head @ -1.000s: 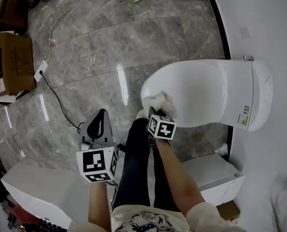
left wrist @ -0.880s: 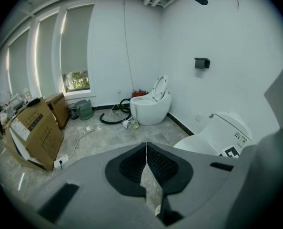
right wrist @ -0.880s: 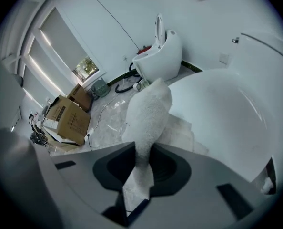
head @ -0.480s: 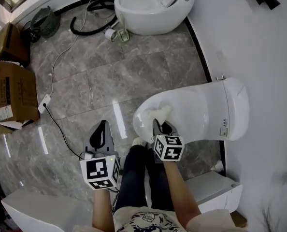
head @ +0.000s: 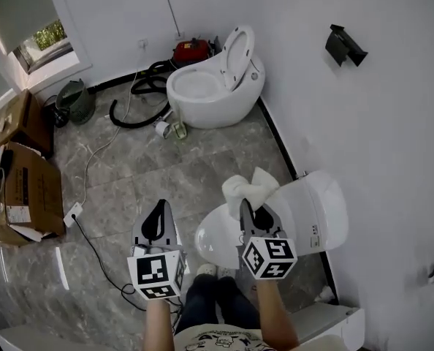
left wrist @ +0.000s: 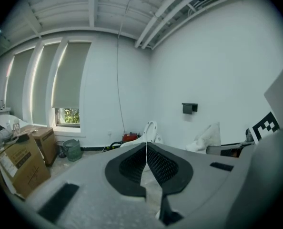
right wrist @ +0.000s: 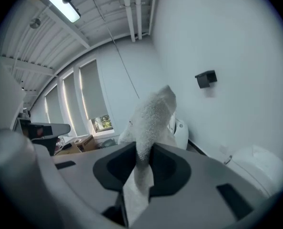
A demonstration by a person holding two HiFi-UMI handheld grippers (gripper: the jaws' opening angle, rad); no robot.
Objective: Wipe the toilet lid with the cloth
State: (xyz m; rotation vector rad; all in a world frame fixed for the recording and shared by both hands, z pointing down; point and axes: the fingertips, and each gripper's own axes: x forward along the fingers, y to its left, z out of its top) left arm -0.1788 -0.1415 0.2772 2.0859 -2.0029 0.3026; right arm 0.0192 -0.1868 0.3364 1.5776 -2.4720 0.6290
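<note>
between jaws of right gripper [right wrist: 142,162], cloth [right wrist: 153,113] clamped

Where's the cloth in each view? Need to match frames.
Head view: cloth just right of centre, in the right tongs.
Left gripper view: cloth right of centre, a little low.
Right gripper view: cloth at centre, clamped between the jaws.
Shared landmark: black wall bracket, in all three.
</note>
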